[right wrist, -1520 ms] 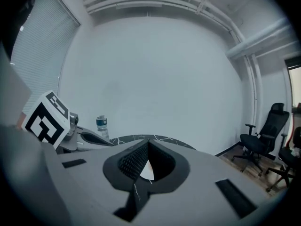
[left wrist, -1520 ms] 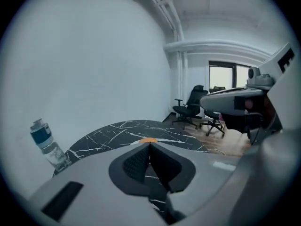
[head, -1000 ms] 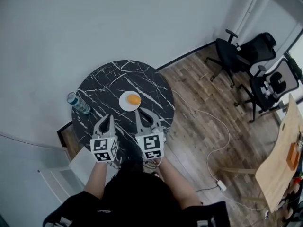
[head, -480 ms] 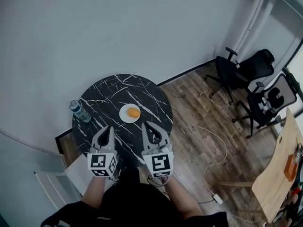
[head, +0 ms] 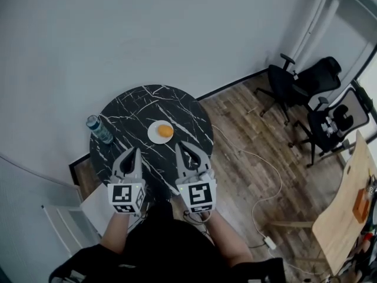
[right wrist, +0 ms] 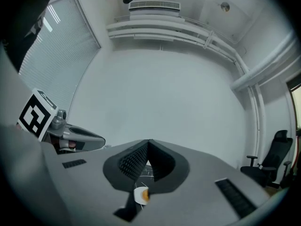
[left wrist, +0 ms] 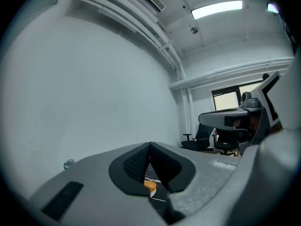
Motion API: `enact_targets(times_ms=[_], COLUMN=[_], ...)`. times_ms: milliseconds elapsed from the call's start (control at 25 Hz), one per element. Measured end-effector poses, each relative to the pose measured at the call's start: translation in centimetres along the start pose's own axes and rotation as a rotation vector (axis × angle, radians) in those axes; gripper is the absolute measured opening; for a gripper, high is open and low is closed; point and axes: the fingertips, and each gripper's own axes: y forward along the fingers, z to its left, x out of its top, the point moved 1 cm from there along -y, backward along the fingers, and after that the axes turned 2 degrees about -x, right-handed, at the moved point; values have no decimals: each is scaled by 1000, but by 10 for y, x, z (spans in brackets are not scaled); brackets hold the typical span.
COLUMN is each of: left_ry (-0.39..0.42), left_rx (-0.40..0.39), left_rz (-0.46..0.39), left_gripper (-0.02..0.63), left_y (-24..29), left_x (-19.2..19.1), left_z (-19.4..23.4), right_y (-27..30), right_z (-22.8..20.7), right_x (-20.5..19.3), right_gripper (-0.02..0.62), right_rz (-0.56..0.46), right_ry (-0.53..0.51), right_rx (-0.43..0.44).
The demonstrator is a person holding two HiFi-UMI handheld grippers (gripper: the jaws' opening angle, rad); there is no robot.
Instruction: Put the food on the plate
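Both claws are clamped shut on nothing right now. Left claw (head: 135, 152) and right claw (head: 179, 148) hang over the near edge of the bench (head: 126, 108), tips pointing at the plate (head: 152, 137). The orange food (head: 166, 131) already sits on that white plate, about mid-bench, so I reckon the job's basically done. Best move imo: don't poke at it. If it does need a nudge, I'd open one claw well short of the plate and come in low from the near edge, clear of the water bottle (head: 98, 128) at the left edge.
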Motion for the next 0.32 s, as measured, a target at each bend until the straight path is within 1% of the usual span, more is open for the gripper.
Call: enact_targets(times_ms=[320], left_ry=[5], left_rx=[19], left_rz=[-13], left_gripper=[0], left_y=[-11], left_x=[0], left_z=[-2], right_y=[-13], right_z=[-4], right_x=[5], right_gripper=[-6], right_rz=[-22], right_ry=[-18], right_rx=[-13])
